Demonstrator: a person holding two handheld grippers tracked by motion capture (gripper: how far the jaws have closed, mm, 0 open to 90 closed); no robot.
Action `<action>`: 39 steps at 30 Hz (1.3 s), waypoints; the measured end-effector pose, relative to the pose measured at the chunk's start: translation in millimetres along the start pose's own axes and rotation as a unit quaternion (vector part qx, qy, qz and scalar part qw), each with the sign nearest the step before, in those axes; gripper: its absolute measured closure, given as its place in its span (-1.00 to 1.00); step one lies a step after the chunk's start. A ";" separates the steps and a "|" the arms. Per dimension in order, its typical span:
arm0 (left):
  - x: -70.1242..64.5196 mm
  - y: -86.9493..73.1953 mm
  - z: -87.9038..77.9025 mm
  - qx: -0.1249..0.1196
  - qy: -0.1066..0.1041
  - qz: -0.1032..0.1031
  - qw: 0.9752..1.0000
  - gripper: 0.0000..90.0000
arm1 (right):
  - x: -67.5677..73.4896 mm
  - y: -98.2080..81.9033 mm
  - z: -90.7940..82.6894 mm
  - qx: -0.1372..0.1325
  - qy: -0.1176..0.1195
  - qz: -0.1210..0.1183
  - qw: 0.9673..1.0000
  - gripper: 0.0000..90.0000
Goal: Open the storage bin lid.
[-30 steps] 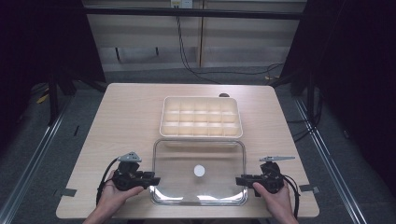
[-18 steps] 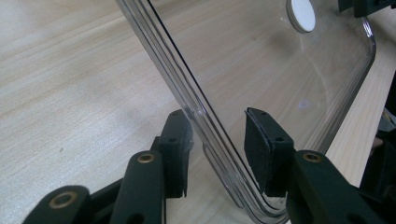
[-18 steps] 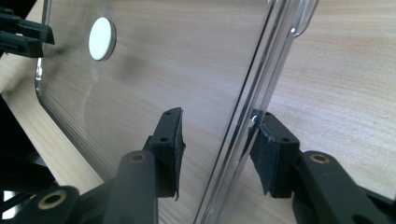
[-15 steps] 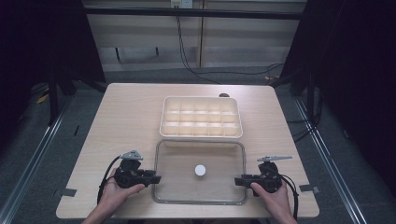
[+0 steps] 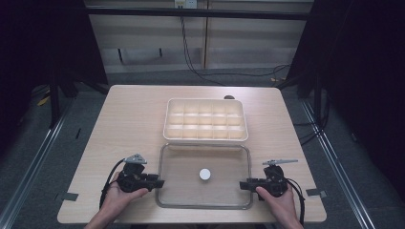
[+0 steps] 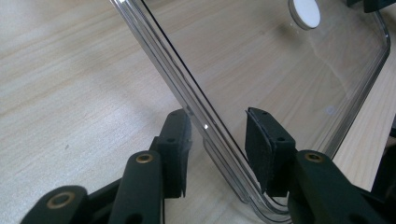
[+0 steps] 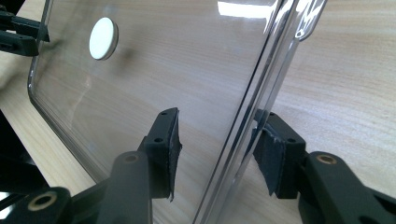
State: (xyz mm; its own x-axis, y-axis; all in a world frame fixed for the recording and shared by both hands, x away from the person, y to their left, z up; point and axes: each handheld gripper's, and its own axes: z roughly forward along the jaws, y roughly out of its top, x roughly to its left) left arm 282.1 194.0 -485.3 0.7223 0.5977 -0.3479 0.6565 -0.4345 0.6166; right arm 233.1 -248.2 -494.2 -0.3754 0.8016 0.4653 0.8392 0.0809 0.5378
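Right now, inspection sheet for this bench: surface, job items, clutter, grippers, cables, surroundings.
Surface: light wood table, bare around the work.
Job's things: clear lid lying flat near the front edge, white round knob at its middle; cream compartment tray just behind it, cells look empty.
Clutter: small dark thing behind the tray, too small to tell.
Grippers: left hand-held gripper jaws straddle the lid's left rim, pads apart from it; right hand-held gripper jaws have just been opening, rim between them, unpressed.
Cables: gripper cables trail off the front; floor cables behind the table.
Surroundings: dark curtains, grey floor.
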 end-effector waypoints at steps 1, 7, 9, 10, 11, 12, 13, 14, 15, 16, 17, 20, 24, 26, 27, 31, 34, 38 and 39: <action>-0.6 -0.1 -0.2 0.000 0.003 0.002 1.000 0.34 | 0.3 0.2 0.3 -0.001 -0.001 -0.001 1.000 0.16; -2.2 -0.4 -0.4 -0.003 0.013 0.002 1.000 0.34 | 1.4 -0.1 0.4 -0.007 -0.015 -0.015 1.000 0.13; -2.2 -0.4 -0.5 -0.002 0.014 0.003 1.000 0.30 | 1.0 0.1 0.5 -0.009 -0.017 -0.018 1.000 0.13; -3.7 -0.4 -0.1 0.001 0.027 0.008 1.000 0.30 | 1.0 0.1 0.5 -0.009 -0.017 -0.018 1.000 0.13; -5.5 -1.1 0.1 -0.001 0.043 0.021 0.999 0.28 | 0.9 0.1 0.7 -0.010 -0.017 -0.017 1.000 0.12; -6.2 -0.9 -0.4 -0.001 0.035 0.024 0.999 0.38 | 1.1 0.1 0.6 -0.010 -0.017 -0.017 1.000 0.06; -6.7 -0.5 -0.8 -0.003 0.027 0.024 0.999 0.35 | 1.2 0.0 0.3 -0.012 -0.018 -0.016 1.000 0.05; -7.7 0.0 -1.0 -0.009 0.025 0.023 0.999 0.34 | 1.2 -0.1 0.0 -0.014 -0.022 -0.017 1.000 0.10; -7.7 0.6 -1.2 -0.009 0.021 0.023 0.999 0.31 | 2.3 -0.2 -1.5 -0.020 -0.025 -0.034 0.999 0.09; -8.0 0.7 -0.9 -0.009 0.020 0.023 1.000 0.31 | 2.3 -0.2 -1.5 -0.020 -0.025 -0.034 0.999 0.09; -8.0 0.4 -0.6 -0.009 0.021 0.023 0.999 0.31 | 3.8 -0.3 -2.2 -0.020 -0.032 -0.038 0.999 0.09; -7.6 0.4 -1.8 -0.011 0.022 0.024 0.999 0.27 | 4.9 -0.5 -2.5 -0.022 -0.028 -0.044 0.998 0.04; -6.5 0.0 -8.6 -0.034 0.016 0.022 0.999 0.16 | 3.0 0.1 -8.1 -0.040 -0.016 -0.046 0.998 -0.08; -5.8 -0.4 -13.8 -0.047 0.023 0.021 0.998 0.08 | 2.5 0.4 -12.9 -0.053 -0.008 -0.048 0.997 -0.12; -5.5 -0.5 -16.7 -0.054 0.027 0.021 0.998 0.03 | 2.2 0.3 -16.0 -0.062 -0.003 -0.051 0.997 -0.14; -3.7 -1.5 -30.4 -0.075 0.039 0.029 0.996 -0.18 | 2.3 -2.0 -31.2 -0.095 -0.003 -0.064 0.993 -0.23; -6.9 -3.9 -41.6 -0.095 0.053 0.056 0.993 -0.30 | 1.1 -5.6 -43.3 -0.121 -0.010 -0.069 0.990 -0.27; -2.7 -11.0 -48.1 -0.104 0.070 0.059 0.990 -0.32 | -5.2 -9.3 -58.5 -0.151 -0.030 -0.071 0.986 -0.33; -0.4 -12.4 -49.3 -0.106 0.071 0.054 0.990 -0.32 | -7.6 -9.9 -62.2 -0.159 -0.037 -0.068 0.984 -0.36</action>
State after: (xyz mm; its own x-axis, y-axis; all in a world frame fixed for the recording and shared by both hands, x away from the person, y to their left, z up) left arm 263.0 232.3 -457.9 0.7381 0.6507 -0.1786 0.5059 -0.3584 0.7846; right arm 203.2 -291.9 -459.4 -0.4359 0.8381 0.3278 0.6130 0.0098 0.7900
